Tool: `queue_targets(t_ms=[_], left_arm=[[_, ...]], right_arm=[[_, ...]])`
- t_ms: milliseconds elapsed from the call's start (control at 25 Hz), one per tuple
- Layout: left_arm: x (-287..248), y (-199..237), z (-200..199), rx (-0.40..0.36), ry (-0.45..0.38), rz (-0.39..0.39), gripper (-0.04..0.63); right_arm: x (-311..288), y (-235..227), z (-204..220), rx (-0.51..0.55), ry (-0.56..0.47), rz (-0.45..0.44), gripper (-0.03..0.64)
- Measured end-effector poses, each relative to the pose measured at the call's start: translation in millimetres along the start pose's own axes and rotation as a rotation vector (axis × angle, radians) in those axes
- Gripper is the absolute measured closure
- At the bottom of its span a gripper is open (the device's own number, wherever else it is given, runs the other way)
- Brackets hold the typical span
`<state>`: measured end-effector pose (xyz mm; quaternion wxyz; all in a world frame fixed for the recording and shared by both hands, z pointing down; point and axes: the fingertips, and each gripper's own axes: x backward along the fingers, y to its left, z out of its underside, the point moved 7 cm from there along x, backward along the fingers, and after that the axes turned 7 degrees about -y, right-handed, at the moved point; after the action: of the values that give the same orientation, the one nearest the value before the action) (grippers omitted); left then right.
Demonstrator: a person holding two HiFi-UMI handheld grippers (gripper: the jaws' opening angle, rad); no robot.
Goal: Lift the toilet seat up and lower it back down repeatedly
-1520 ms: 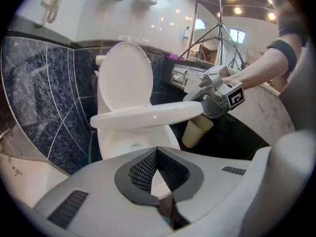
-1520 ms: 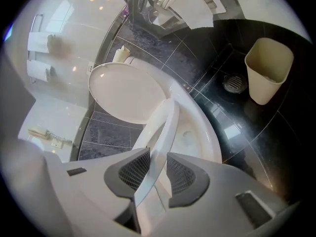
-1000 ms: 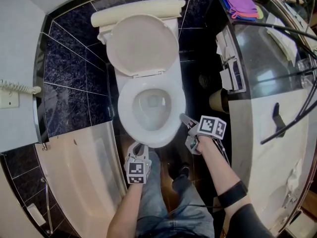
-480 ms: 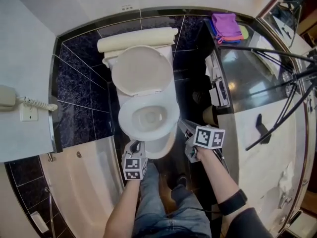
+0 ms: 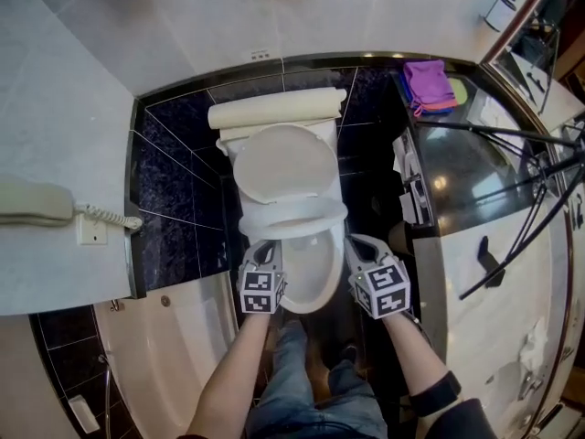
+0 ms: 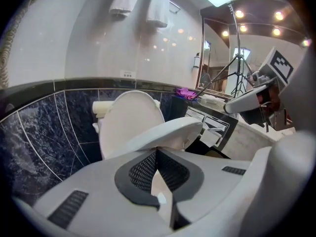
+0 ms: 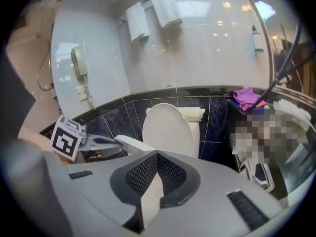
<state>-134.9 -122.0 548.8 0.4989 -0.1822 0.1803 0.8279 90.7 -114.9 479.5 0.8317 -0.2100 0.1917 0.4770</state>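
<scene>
Half-raised over the bowl [image 5: 309, 286], the seat [image 5: 292, 216] tilts toward the upright lid [image 5: 283, 167]. Its hinge is on the far side and its length runs straight away from the person. The left gripper [image 5: 267, 248] and right gripper [image 5: 352, 242] flank the front rim, equally near, tips at its edge. The left jaws are together. The right jaws have just been closing and meet with nothing seen between them. The seat looks propped rather than pinched, so any swing would likely pivot on that far hinge.
</scene>
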Motion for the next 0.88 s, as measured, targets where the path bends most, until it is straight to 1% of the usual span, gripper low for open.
queue_targets(t_ms=[40, 120, 240, 480, 560, 720, 880], left_arm=[[-5, 4, -6, -0.007, -0.005, 0.000, 0.603], [-17, 13, -18, -0.019, -0.017, -0.004, 0.603], [-36, 26, -35, -0.036, -0.029, -0.003, 0.603], [-71, 48, -61, -0.081, -0.054, -0.013, 0.603], [-82, 55, -69, -0.084, -0.062, -0.016, 0.603], [-105, 70, -88, -0.091, -0.070, -0.024, 0.603], [-120, 81, -105, -0.098, -0.058, -0.020, 0.603]], right_arm=[[-2, 3, -4, 0.041, -0.006, 0.003, 0.601], [-6, 10, -13, 0.074, -0.016, -0.003, 0.601], [-13, 15, -18, 0.066, -0.023, -0.014, 0.601], [-19, 13, -9, 0.064, -0.008, -0.021, 0.601], [-22, 9, -8, 0.069, -0.006, -0.018, 0.601], [-28, 9, -19, 0.051, -0.012, -0.017, 0.601], [-35, 8, -19, 0.055, -0.008, -0.014, 0.600]])
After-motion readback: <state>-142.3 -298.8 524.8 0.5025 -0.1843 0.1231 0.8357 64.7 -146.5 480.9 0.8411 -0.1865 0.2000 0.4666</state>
